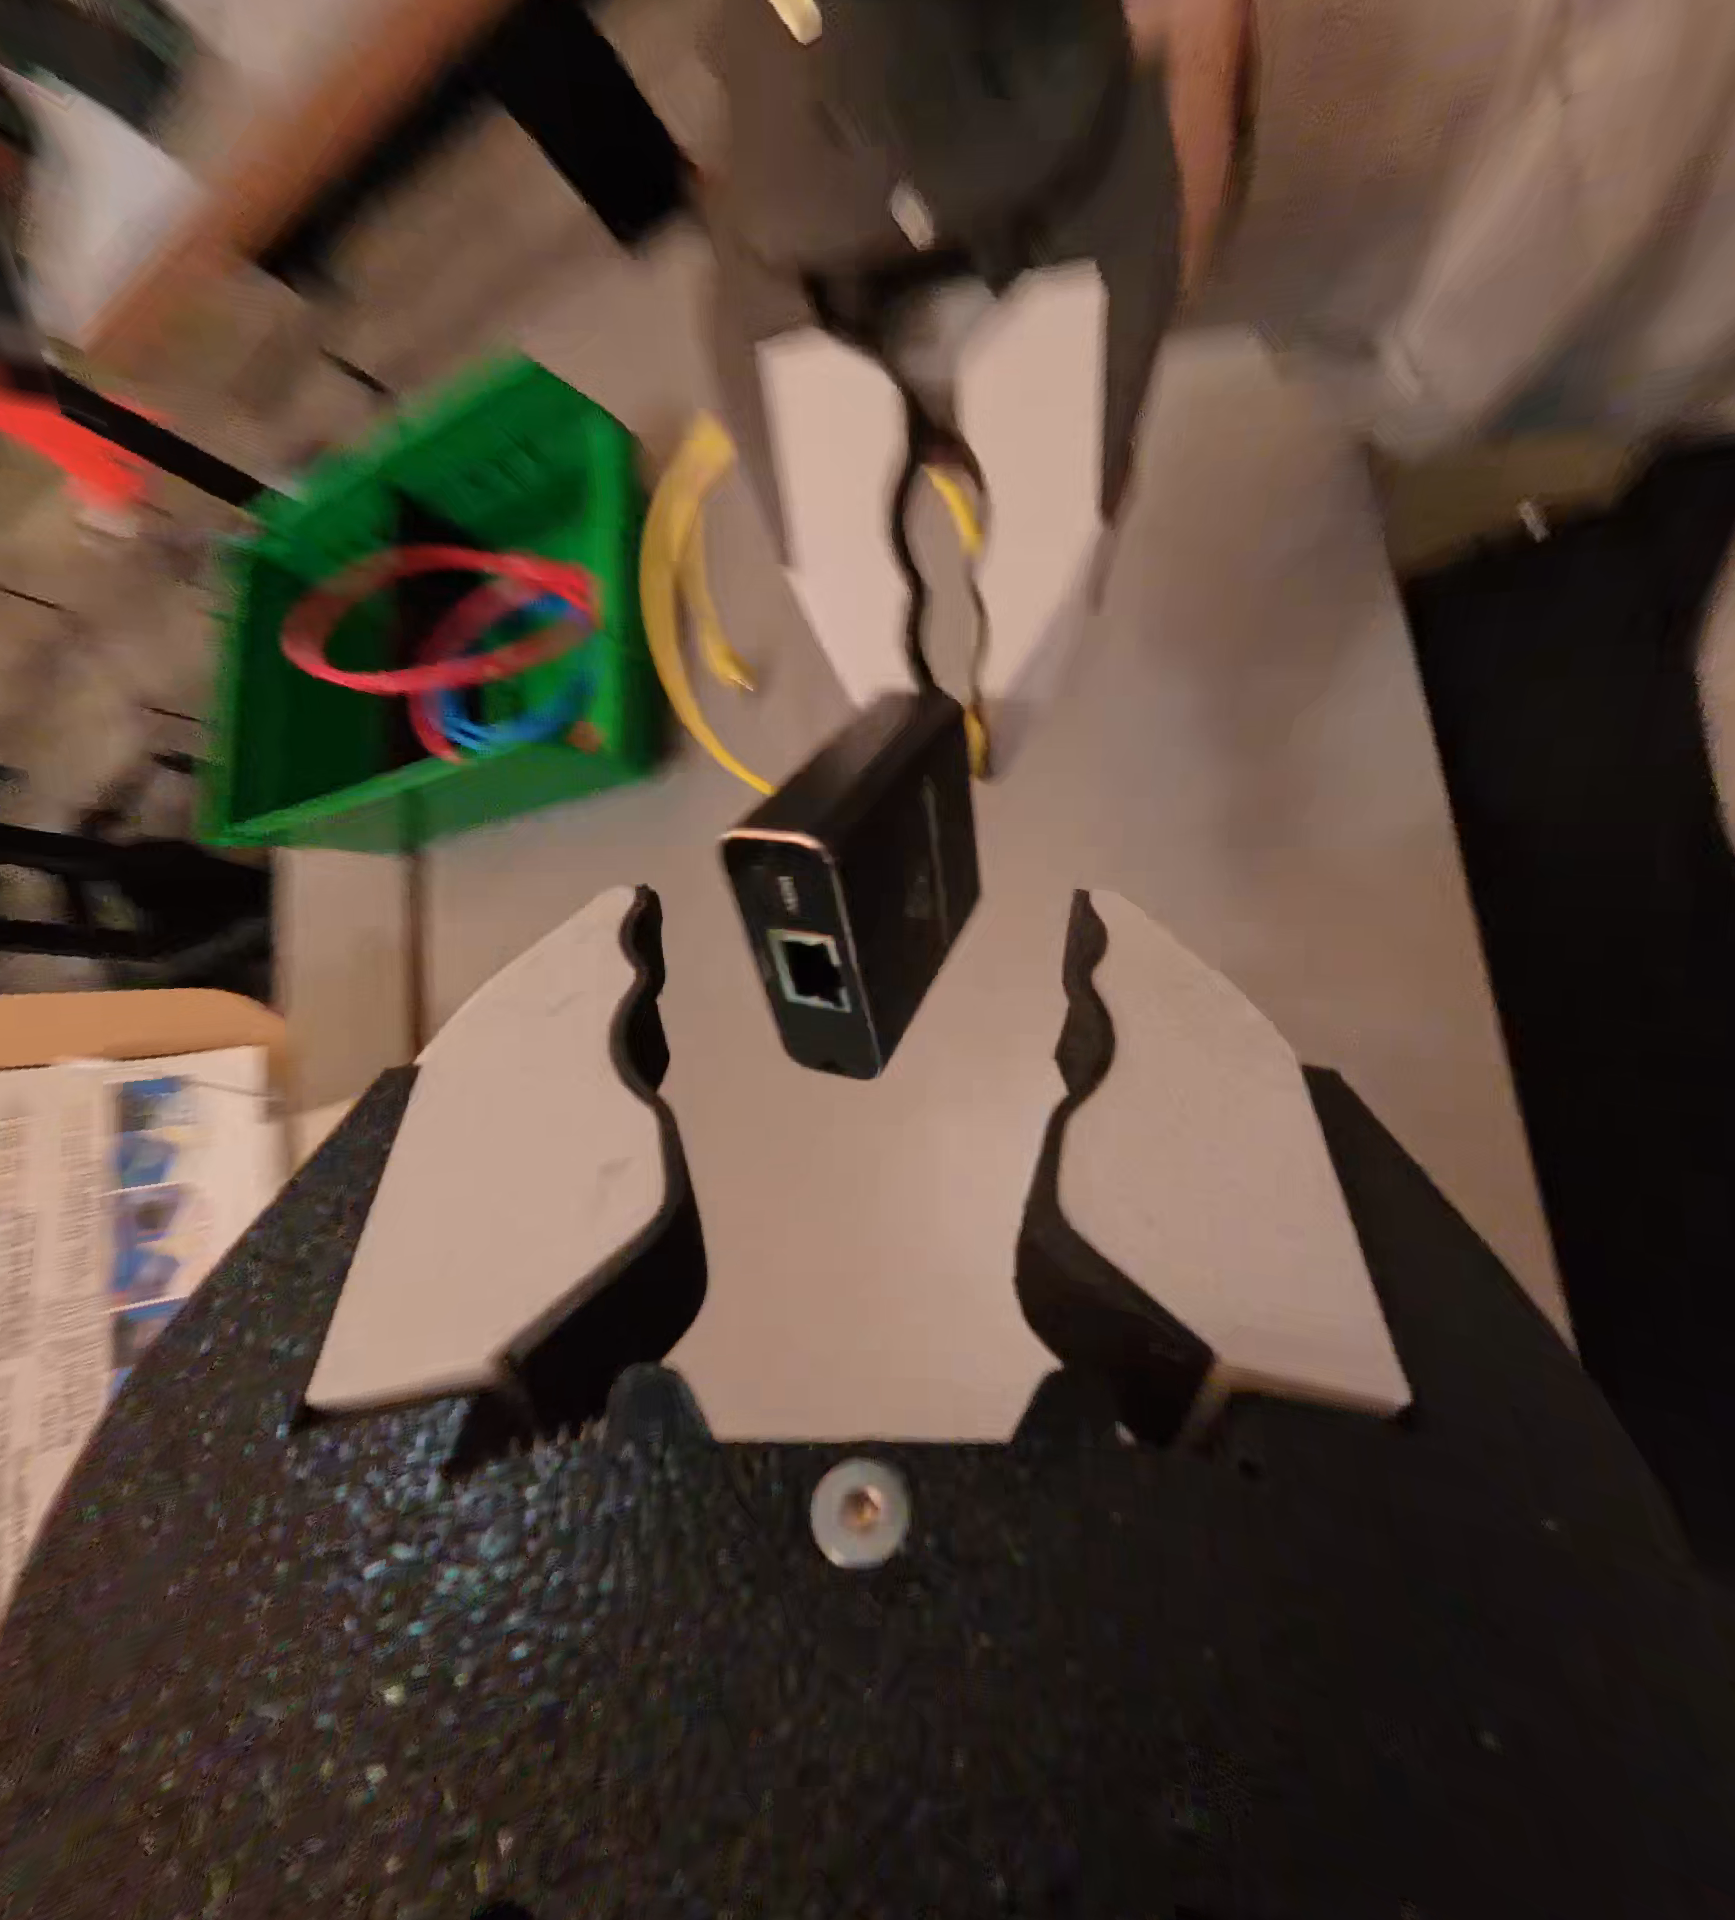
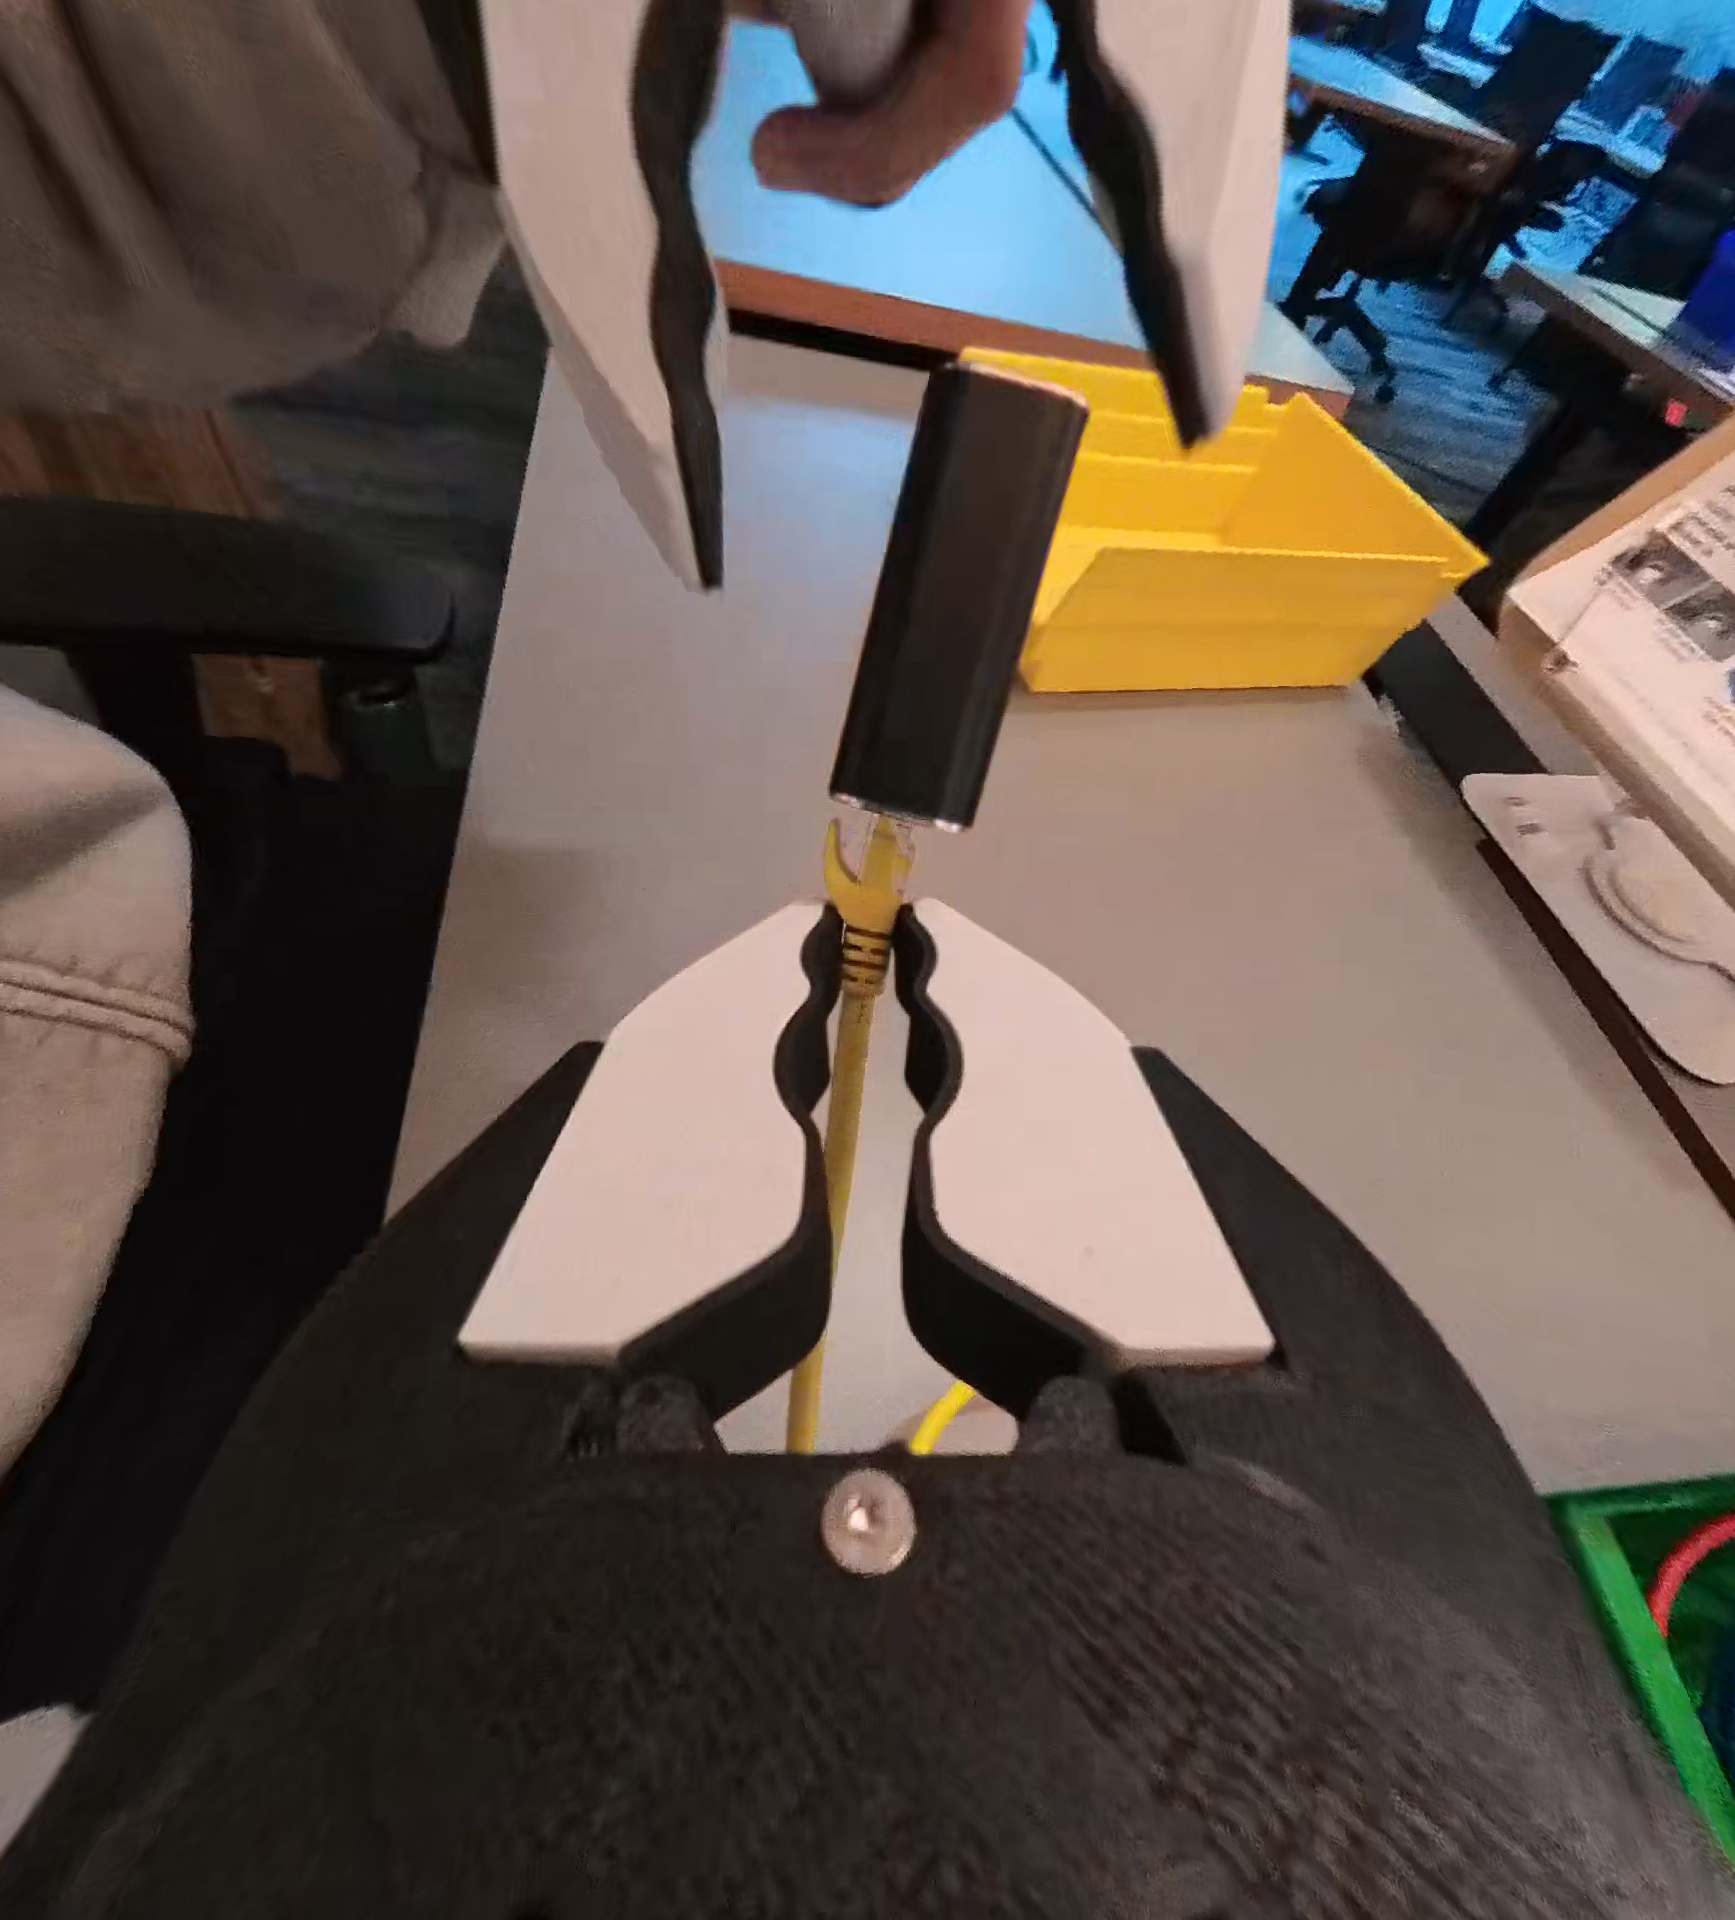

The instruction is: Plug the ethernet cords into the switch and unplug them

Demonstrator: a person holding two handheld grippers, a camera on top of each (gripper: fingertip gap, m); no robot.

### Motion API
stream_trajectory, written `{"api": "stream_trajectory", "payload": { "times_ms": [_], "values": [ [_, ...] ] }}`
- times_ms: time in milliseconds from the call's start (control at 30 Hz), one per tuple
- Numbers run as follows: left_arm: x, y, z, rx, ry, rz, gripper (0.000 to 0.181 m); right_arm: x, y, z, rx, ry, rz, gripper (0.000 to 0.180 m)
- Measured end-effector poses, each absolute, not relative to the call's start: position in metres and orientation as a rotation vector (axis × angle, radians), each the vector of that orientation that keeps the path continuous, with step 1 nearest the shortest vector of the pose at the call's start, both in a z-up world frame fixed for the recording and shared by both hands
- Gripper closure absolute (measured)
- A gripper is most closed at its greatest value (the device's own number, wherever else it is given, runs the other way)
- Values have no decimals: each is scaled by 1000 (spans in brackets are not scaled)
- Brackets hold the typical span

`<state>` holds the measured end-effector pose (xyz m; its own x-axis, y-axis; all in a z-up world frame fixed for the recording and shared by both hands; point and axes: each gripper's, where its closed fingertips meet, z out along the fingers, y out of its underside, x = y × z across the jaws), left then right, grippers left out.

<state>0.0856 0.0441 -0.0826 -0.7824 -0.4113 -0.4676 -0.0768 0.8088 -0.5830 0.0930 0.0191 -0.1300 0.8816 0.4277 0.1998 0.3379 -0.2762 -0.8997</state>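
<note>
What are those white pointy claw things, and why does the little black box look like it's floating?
The claws are grabbing tools, one in each of a person's hands, and each tool carries its own camera looking out along its two fingers. That gives two pictures of the same moment, taken from opposite sides.

In the right tool's picture, the right gripper pinches a yellow cord just behind its plug. The plug is in the end of the black box, the switch, so the box seems to hang from the cord instead of floating.

In the left tool's picture, the left gripper is open and holds nothing. The switch sits just beyond its fingers, an empty socket facing the camera.

On the grey table are a yellow bin and a green bin with red and blue cords inside.
</note>
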Motion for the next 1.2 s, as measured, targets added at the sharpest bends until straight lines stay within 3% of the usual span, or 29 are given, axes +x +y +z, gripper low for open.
{"api": "stream_trajectory", "payload": {
  "times_ms": [67,100,167,233,300,433,567,733,1000,1067,1100,1200],
  "values": [
    [82,45,-107,-326,2563,-623,118,78,20,-134,-1903,-633,133,170],
    [78,40,-115,-295,2618,-646,145,74,22,-136,-1915,-660,128,170],
    [71,34,-125,-271,2704,-715,153,69,21,-146,-1959,-727,93,169],
    [75,37,-127,-345,2694,-782,155,79,22,-146,-1974,-685,19,167],
    [80,42,-123,-469,2650,-946,155,99,24,-127,-1896,-579,-141,145],
    [105,64,-76,-790,2243,-1485,155,125,11,-72,-1704,-318,-312,147],
    [119,100,-30,-995,1666,-1864,155,105,15,-50,-1602,-212,-143,165],
    [104,94,-6,-1016,1180,-2365,155,97,48,-45,-1350,-31,220,160],
    [96,47,-31,-1045,1202,-2552,155,117,34,-25,-1055,105,300,149],
    [97,42,-34,-1056,1230,-2559,155,116,31,-23,-1026,93,343,155],
    [98,42,-34,-1068,1232,-2561,155,111,30,-23,-1015,64,393,168],
    [98,40,-35,-1070,1257,-2580,155,112,27,-22,-941,80,478,169]
  ]
}}
